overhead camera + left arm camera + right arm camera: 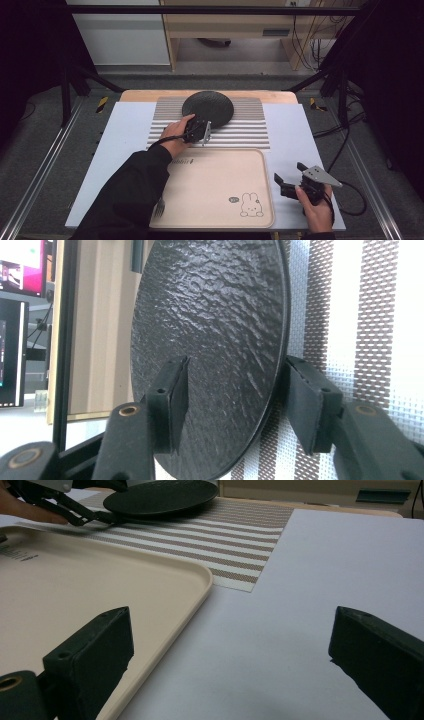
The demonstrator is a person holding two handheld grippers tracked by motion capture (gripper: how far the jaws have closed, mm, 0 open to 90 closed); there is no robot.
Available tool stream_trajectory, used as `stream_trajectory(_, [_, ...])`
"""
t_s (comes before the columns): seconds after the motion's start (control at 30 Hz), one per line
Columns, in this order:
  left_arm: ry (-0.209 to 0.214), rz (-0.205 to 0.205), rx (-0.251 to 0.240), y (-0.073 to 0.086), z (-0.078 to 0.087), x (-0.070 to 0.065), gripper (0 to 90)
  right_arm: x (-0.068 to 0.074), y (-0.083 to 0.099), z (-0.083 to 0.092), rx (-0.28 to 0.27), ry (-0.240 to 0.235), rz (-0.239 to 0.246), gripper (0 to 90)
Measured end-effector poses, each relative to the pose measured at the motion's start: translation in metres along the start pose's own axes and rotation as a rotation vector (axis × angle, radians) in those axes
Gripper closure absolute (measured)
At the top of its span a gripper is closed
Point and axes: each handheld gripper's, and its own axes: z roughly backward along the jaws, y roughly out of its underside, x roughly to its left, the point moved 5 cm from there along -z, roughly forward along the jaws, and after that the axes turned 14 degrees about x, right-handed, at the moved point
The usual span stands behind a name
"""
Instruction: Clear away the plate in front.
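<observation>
While the left gripper point(206, 131) straddles the near rim of the black plate point(208, 107), one jaw above and one below, its pads don't yet press the rim, so it's not gripping. Plate sits at the far edge of the striped mat point(250, 131), approx. centre, w/ its near side lifted. Right gripper point(288, 176) hovers w/ jaws spread wide, nothing btwn them, over the white board point(295, 130) by the beige tray's point(220, 185) right edge.

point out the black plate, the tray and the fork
plate point(208, 106): high view, middle of its textured top
tray point(215, 187): high view, bare middle of its floor
fork point(160, 206): high view, its tines by the tray's left edge
</observation>
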Motion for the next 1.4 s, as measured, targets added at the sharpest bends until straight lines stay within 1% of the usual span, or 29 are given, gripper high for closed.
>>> stream_trajectory(0.23, [-0.003,-0.010,0.005,-0.002,-0.002,-0.002,52.9,0.000,0.000,0.000,0.002,-0.001,0.001,4.6])
stream_trajectory(0.43, [0.004,-0.005,0.003,-0.002,-0.003,-0.003,58.4,0.000,0.000,-0.001,0.006,0.000,0.002,4.6])
stream_trajectory(0.67, [0.010,-0.021,0.015,-0.004,-0.004,-0.006,67.9,0.000,0.001,-0.001,0.007,0.000,0.004,4.7])
stream_trajectory(0.73, [0.014,-0.024,0.018,-0.004,-0.005,-0.006,69.0,0.000,0.001,-0.001,0.009,-0.001,0.004,4.7])
stream_trajectory(0.77, [0.014,-0.034,0.025,-0.004,-0.005,-0.007,71.2,0.000,0.001,-0.001,0.009,-0.001,0.005,4.7])
stream_trajectory(0.83, [0.012,-0.040,0.031,-0.005,-0.006,-0.008,75.1,0.000,0.001,-0.002,0.011,-0.002,0.004,4.9])
stream_trajectory(0.93, [0.008,-0.041,0.038,-0.005,-0.006,-0.007,76.0,0.001,0.001,-0.002,0.015,-0.006,0.007,5.2])
stream_trajectory(1.03, [-0.009,-0.070,0.044,-0.006,-0.004,-0.009,77.6,0.001,0.001,-0.002,0.014,-0.007,0.004,5.2])
stream_trajectory(1.1, [-0.032,-0.099,0.051,-0.007,-0.002,-0.010,79.5,0.000,0.001,-0.002,0.013,-0.006,0.004,5.2])
stream_trajectory(1.13, [-0.044,-0.099,0.050,-0.007,0.000,-0.008,80.7,0.000,0.001,-0.002,0.012,-0.006,0.003,5.3])
stream_trajectory(1.17, [-0.043,-0.093,0.052,-0.007,0.001,-0.007,81.5,0.000,0.001,-0.001,0.010,-0.006,-0.001,5.4])
stream_trajectory(1.3, [-0.071,-0.077,0.049,-0.008,0.006,0.001,84.3,0.000,0.000,0.000,0.003,-0.012,-0.002,5.8])
stream_trajectory(1.4, [-0.087,-0.086,0.058,-0.010,0.007,0.002,85.5,0.000,0.001,0.001,0.002,-0.012,-0.001,5.8])
